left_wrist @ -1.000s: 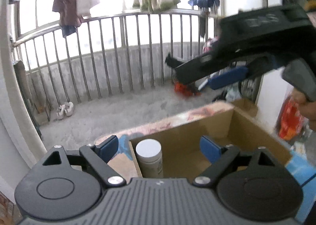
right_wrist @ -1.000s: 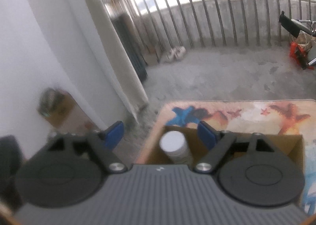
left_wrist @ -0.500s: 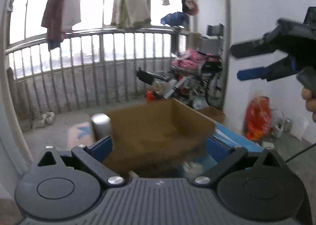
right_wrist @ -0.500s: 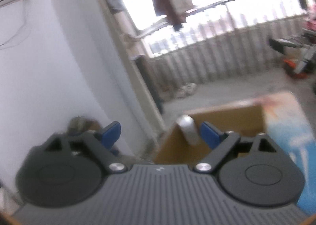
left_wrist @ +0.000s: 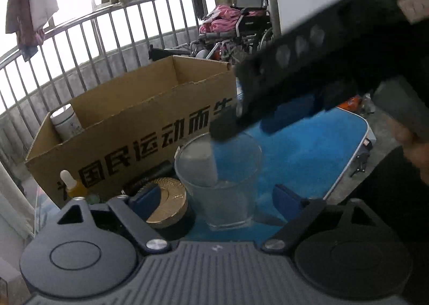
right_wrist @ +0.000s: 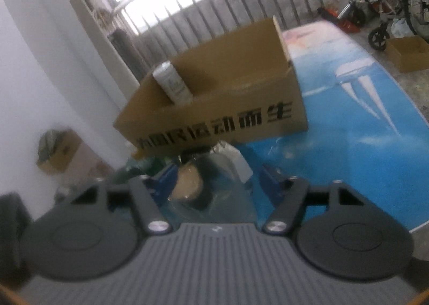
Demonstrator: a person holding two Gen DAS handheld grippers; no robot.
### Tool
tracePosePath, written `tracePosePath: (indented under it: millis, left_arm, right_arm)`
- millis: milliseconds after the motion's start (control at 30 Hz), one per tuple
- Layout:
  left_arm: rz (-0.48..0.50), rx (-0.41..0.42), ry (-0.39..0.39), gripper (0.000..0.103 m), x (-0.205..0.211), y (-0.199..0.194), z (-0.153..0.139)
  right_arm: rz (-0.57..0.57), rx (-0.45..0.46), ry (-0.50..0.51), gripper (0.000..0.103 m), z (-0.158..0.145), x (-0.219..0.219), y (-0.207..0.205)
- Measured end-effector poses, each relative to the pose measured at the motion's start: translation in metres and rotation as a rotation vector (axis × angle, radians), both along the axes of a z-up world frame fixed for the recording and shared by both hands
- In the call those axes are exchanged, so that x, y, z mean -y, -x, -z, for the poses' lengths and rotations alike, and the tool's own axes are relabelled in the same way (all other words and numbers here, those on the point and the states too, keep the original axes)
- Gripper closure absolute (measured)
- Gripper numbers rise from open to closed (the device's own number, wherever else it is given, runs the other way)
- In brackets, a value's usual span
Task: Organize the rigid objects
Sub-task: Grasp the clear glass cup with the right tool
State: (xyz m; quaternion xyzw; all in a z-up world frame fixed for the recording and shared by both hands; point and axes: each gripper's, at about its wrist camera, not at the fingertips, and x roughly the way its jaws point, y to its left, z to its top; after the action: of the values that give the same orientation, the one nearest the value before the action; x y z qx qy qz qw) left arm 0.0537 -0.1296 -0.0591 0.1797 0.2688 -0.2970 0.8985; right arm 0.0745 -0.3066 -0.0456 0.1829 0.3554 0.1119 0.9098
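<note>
Left gripper [left_wrist: 214,197] jaws wide, just narrowing, straddling glass cup [left_wrist: 219,179] without touching. Right gripper [right_wrist: 217,179] jaws narrowing over cup, grasp unclear. White bottle [left_wrist: 65,122] in cardboard box [left_wrist: 139,128].

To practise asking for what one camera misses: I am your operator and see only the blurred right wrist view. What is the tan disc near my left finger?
Observer: It is the gold lid of a dark jar, which stands beside an upright clear glass.
Operator: Is anything further left?
Observer: Yes, a small dropper bottle of yellow liquid stands upright in front of the cardboard box.
Operator: Where is my right hand-held gripper?
Observer: The right hand-held gripper has one fingertip over the glass's rim. Its jaws have just been closing, and the glass sits between them, but I see no grip on it.
</note>
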Motion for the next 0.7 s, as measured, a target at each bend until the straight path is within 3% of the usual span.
tracePosePath:
  millis: [67, 200, 367, 700]
  left_arm:
    - [0.002, -0.006, 0.004, 0.015, 0.002, -0.004, 0.003]
    - [-0.003, -0.012, -0.024, 0.026, 0.01, -0.015, 0.005]
    - [0.005, -0.027, -0.023, 0.028, 0.014, -0.02, 0.009]
    - [-0.004, -0.028, 0.0, 0.03, 0.017, -0.02, 0.011]
  right_arm:
    - [-0.013, -0.026, 0.004, 0.054, 0.01, -0.005, -0.006]
    - [-0.028, -0.065, 0.008, 0.065, 0.021, -0.004, -0.027]
    - [-0.023, -0.085, 0.022, 0.083, 0.026, 0.0, -0.035]
    - [-0.037, -0.091, 0.024, 0.085, 0.029, 0.004, -0.041]
